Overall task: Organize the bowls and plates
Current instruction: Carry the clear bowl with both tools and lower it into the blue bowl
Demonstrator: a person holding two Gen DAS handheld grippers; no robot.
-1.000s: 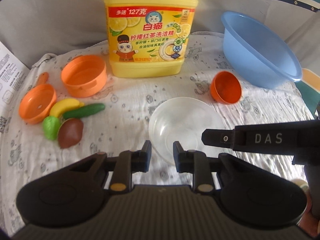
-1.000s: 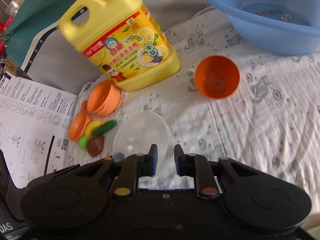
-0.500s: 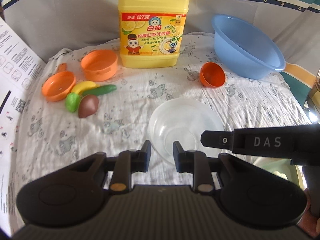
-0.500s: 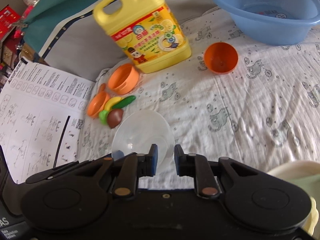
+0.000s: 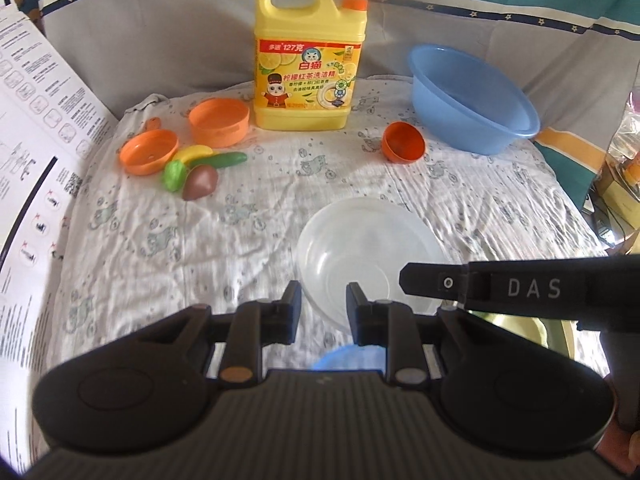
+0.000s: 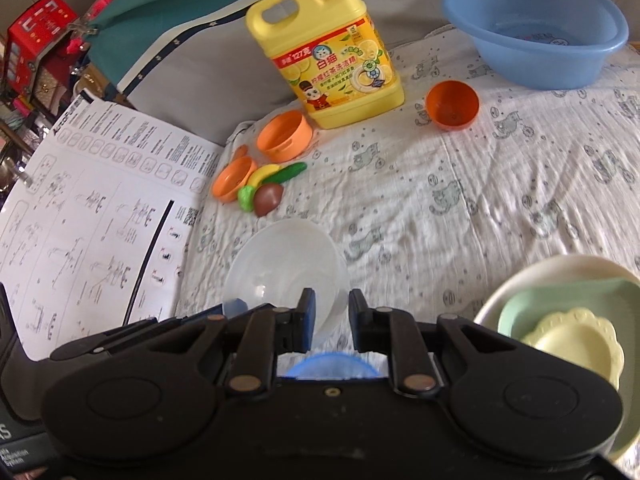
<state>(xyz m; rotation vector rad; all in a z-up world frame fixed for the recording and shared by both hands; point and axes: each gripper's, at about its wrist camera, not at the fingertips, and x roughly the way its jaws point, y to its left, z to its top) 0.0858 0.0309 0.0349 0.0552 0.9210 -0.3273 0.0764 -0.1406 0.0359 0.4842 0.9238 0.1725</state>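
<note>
My left claw (image 5: 323, 306) is hovering with a narrow gap between its fingers, the clear bowl (image 5: 370, 254) sitting just ahead on the patterned cloth (image 5: 260, 208). The right claw's finger (image 5: 520, 288) is reaching across the bowl's near right edge. Farther back, an orange bowl (image 5: 403, 143) is lying near the blue basin (image 5: 472, 98) and the yellow detergent jug (image 5: 310, 56).

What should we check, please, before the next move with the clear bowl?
1. Clear bowl rim lies between the left gripper fingers: ok.
2. Rim also lies between the right gripper fingers: ok.
3. Either grip is firm: cannot tell.
4. Clear bowl is empty: ok.
5. Cream bowl, holding green dish and yellow scalloped plate, is in view: ok.
6. Only cloth lies between clear bowl and cream bowl: ok.
</note>
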